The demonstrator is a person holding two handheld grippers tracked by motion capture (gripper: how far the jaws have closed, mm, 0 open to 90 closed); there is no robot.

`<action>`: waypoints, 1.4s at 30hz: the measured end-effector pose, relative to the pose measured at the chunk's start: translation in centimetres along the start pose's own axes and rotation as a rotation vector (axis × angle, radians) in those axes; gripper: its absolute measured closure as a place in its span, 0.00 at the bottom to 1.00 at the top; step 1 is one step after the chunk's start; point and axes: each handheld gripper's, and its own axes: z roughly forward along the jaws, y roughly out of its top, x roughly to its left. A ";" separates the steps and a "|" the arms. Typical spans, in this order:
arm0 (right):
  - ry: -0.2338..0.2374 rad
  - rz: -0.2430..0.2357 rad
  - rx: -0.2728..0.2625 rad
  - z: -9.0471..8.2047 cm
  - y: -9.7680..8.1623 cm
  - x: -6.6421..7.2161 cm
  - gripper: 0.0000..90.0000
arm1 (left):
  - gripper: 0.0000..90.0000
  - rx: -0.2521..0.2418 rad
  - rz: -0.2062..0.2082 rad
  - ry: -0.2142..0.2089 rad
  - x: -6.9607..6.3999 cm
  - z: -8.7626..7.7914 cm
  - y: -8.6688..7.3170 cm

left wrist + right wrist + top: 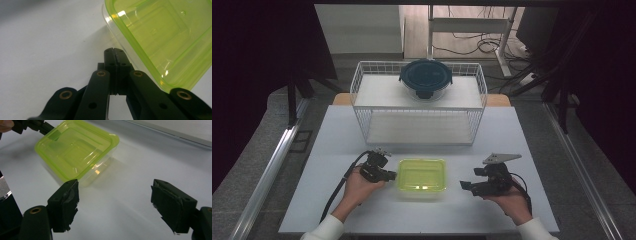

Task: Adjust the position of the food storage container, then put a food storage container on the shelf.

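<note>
Tongs first: left gripper (388,175) sat at the left edge of the lunch box (422,176), its jaws pressed together with nothing between them; in the left gripper view the closed tips (115,53) lay just beside the box's clear wall, under the overhang of the green lid (160,37). Whether they touched the wall could not be told. Right gripper (468,185) was held to the right of the box, apart from it, jaws spread wide and empty; the right gripper view showed both pads (67,200) over bare tabletop, the box ahead of them and to the left.

Table (337,150): white, long side across the high view.

Wire rack (362,100): white, two levels, stood at the far half of the table, behind the box and well apart from it.

Round container (426,79): clear bowl with dark blue lid, sat on the rack's upper shelf, right of centre.

Lunch box: rectangular, clear body, translucent yellow-green lid on top, flat on the table between the two grippers, near the front edge.

Hands: left hand (359,187) and right hand (507,197) came in from the near edge, white sleeves showing, each wrapped around its gripper. A black cable (337,192) trailed from the left one.
</note>
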 end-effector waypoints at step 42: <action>0.096 0.117 -0.060 0.8 0.5 0.0 0.24 | 0.29 -0.279 -0.122 0.000 0.4 -6.3 -2.7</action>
